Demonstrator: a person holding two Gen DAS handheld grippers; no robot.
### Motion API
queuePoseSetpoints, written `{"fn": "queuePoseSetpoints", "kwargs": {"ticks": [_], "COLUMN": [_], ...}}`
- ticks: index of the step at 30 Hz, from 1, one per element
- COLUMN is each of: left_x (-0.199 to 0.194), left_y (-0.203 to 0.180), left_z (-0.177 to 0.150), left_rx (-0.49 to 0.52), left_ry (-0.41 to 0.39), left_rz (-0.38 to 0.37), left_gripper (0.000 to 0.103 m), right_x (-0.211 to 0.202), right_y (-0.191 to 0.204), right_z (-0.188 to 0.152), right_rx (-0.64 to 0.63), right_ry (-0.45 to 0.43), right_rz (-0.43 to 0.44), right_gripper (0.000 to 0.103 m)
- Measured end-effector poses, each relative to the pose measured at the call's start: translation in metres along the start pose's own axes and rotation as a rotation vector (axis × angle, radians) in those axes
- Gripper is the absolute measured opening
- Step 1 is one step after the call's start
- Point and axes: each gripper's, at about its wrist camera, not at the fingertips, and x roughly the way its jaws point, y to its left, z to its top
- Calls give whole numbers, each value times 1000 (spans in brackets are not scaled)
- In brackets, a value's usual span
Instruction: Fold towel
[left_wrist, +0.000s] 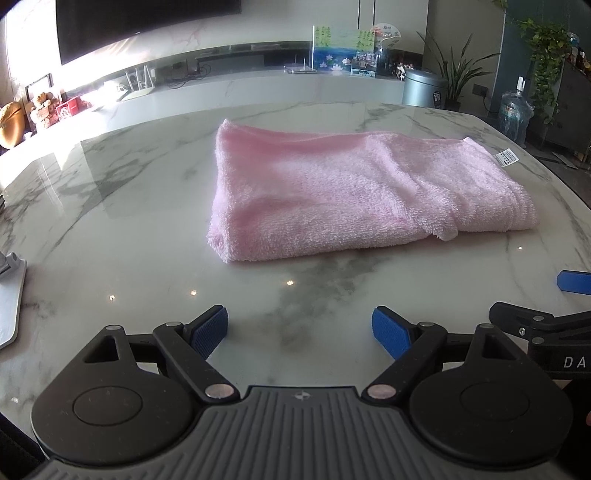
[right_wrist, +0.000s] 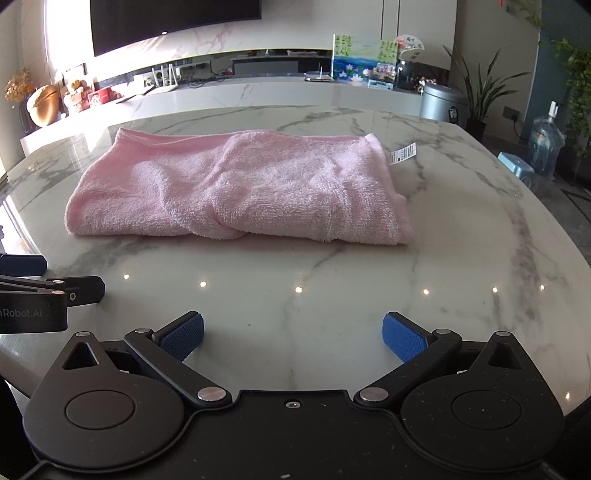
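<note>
- While both sets of jaws stand wide and hold nothing, the left gripper and right gripper hover side by side over the near part of the marble counter.
- Farther off, mid-counter, lies the pink towel, already doubled into a loose, lumpy rectangle, its white label sticking out at the far right corner.
- Being soft, limp terry, it looks light and will sag and slide on the glossy stone.
- Judged best holds: the two near corners, left and right, pinching all layers together.
</note>
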Motion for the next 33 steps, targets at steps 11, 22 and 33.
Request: {"fn": "queuePoseSetpoints", "kwargs": {"ticks": [11,22,33], "left_x": [-2,-2,-2], "left_y": [0,0,0], "left_z": [-4,-7,-5], "left_rx": [-3,-1,-5], "left_ry": [-21,-36,-31], "left_rz": [6,6,5], "left_gripper": [86,86,86], "right_x": [0,-1,0], "right_y": [1,0,1], "right_z": [-3,-5,-5], "right_rx": [2,3,4], "right_ry": [-16,-36,-40], "right_rz": [-5,-7,-8], "right_gripper": [103,103,103]}}
